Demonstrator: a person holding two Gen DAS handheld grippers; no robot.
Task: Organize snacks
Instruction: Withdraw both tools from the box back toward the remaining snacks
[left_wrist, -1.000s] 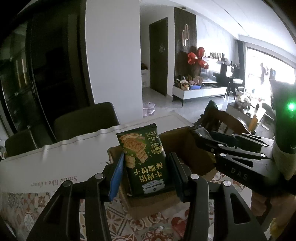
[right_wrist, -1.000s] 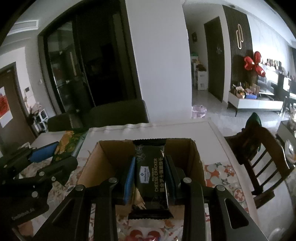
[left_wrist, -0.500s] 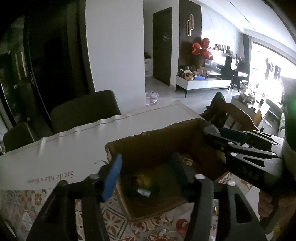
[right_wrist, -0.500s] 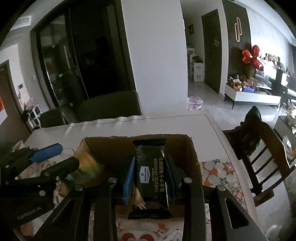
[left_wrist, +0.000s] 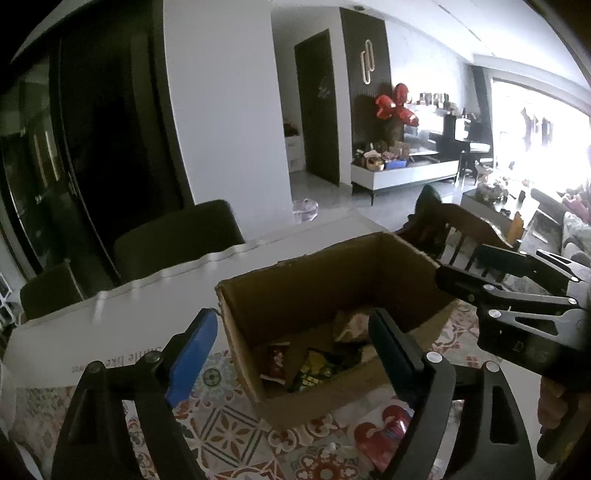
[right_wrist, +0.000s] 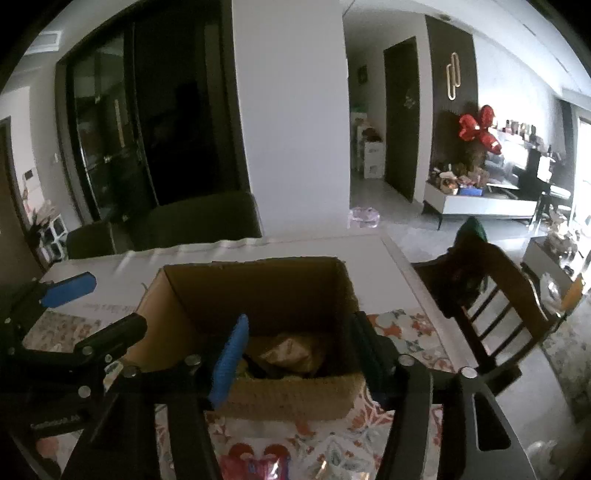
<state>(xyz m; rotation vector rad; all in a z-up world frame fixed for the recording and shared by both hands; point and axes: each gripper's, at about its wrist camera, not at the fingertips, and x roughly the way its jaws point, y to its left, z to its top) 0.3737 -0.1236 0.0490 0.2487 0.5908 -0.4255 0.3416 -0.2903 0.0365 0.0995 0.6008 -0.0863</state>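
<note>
While assorted snack packets (left_wrist: 314, 362) lie inside the open brown cardboard box (left_wrist: 325, 280) at frame centre, the left tool (left_wrist: 295, 332) and right tool (right_wrist: 295, 343) both gape empty.

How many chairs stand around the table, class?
3: a dark padded chair behind the table, a second dark chair left of it, a wooden slatted chair on the right. Nearer ones may be hidden.
</note>
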